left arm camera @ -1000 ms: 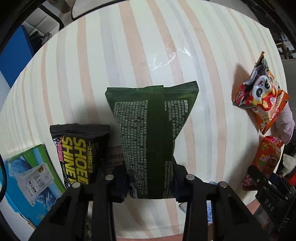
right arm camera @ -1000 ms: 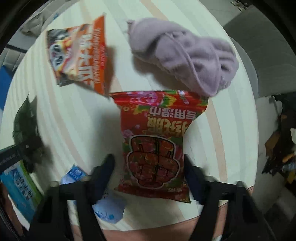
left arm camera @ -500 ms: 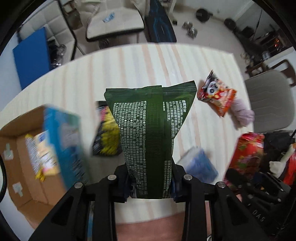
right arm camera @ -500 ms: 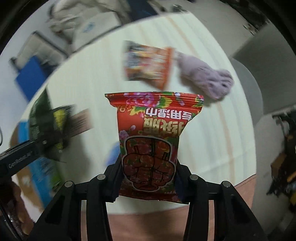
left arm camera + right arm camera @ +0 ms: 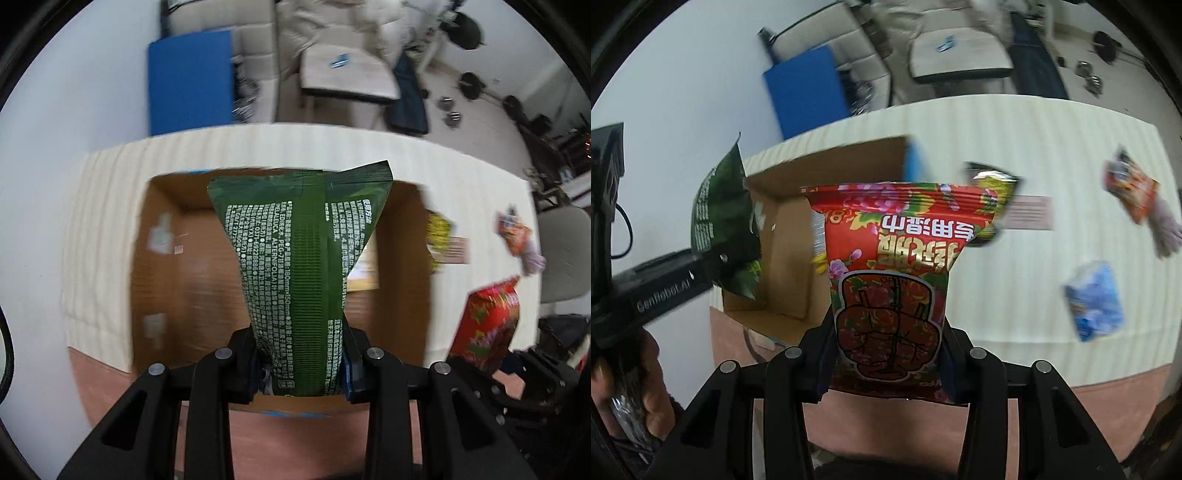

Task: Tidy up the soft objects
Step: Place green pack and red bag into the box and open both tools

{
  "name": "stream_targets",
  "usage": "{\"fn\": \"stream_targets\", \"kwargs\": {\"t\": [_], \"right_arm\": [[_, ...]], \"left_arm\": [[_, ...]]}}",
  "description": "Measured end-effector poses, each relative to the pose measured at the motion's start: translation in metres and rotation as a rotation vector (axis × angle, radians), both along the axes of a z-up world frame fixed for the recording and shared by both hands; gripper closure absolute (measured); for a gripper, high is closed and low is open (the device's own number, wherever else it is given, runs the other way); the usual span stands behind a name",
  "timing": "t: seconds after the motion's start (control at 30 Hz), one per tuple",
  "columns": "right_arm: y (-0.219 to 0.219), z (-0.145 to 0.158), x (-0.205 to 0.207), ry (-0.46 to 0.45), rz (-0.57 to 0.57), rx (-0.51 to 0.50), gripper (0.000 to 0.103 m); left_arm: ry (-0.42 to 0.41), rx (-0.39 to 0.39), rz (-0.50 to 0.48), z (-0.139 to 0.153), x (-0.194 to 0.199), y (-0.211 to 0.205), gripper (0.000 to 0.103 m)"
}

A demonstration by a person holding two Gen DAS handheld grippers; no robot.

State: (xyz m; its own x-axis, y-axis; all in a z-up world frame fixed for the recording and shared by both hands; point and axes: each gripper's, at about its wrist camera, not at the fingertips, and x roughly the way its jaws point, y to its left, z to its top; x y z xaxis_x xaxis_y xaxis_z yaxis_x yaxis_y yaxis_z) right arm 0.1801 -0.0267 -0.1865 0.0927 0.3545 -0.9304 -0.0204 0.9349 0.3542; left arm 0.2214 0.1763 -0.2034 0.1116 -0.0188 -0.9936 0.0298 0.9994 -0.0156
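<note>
My left gripper (image 5: 301,369) is shut on a dark green wipes pack (image 5: 295,266) and holds it in the air over an open cardboard box (image 5: 173,266) at the table's left end. My right gripper (image 5: 886,362) is shut on a red flowered wipes pack (image 5: 894,266), held above the table's near edge, right of the box (image 5: 783,266). The green pack (image 5: 716,210) and the left gripper show at the left of the right wrist view. The red pack (image 5: 487,325) shows at the right of the left wrist view.
On the striped table (image 5: 1052,155) lie a black and yellow pack (image 5: 991,184), a blue tissue pack (image 5: 1095,299), an orange panda snack bag (image 5: 1130,188) and a lilac cloth (image 5: 1167,229). A grey chair (image 5: 565,251) stands to the right. A blue panel (image 5: 188,81) and sofas stand behind.
Both grippers have lifted their packs off the table and swung left. The green pack now hangs over the open box. The right gripper closed on the red pack and raised it.
</note>
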Motion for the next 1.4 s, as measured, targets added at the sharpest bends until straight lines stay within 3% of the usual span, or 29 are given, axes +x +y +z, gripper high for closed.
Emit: {"fn": "stream_targets", "kwargs": {"t": [0.13,0.37,0.53,0.73,0.9,0.93,1.1,1.2,1.27,1.4], "right_arm": [[0.059,-0.028,0.004,0.050,0.026,-0.059,0.055],[0.083,-0.105,0.010,0.153,0.020,-0.135,0.055],[0.090,-0.141,0.011,0.201,0.023,-0.171,0.055],[0.091,-0.171,0.018,0.226,0.020,-0.221,0.055],[0.095,-0.177,0.023,0.249,0.012,-0.255,0.051],[0.094,-0.174,0.024,0.242,0.004,-0.252,0.043],[0.086,-0.156,0.027,0.219,-0.026,-0.196,0.027],[0.086,-0.140,0.024,0.191,-0.033,-0.193,0.017],[0.086,-0.126,0.022,0.160,-0.029,-0.208,0.006],[0.082,-0.103,0.019,0.108,-0.038,-0.236,0.003]], "left_arm": [[0.071,0.021,0.041,-0.045,0.030,0.045,0.073],[0.184,0.017,0.049,-0.117,0.068,0.065,0.073],[0.237,0.009,0.031,-0.151,0.085,0.062,0.073],[0.275,0.021,-0.003,-0.173,0.093,0.055,0.071],[0.303,0.036,-0.028,-0.170,0.093,0.048,0.066],[0.301,0.021,-0.025,-0.165,0.092,0.048,0.063],[0.263,-0.030,-0.008,-0.139,0.082,0.051,0.030],[0.221,-0.039,-0.011,-0.118,0.069,0.051,0.023],[0.185,-0.024,-0.023,-0.103,0.056,0.049,0.009],[0.109,0.003,-0.042,-0.077,0.026,0.049,0.004]]}}
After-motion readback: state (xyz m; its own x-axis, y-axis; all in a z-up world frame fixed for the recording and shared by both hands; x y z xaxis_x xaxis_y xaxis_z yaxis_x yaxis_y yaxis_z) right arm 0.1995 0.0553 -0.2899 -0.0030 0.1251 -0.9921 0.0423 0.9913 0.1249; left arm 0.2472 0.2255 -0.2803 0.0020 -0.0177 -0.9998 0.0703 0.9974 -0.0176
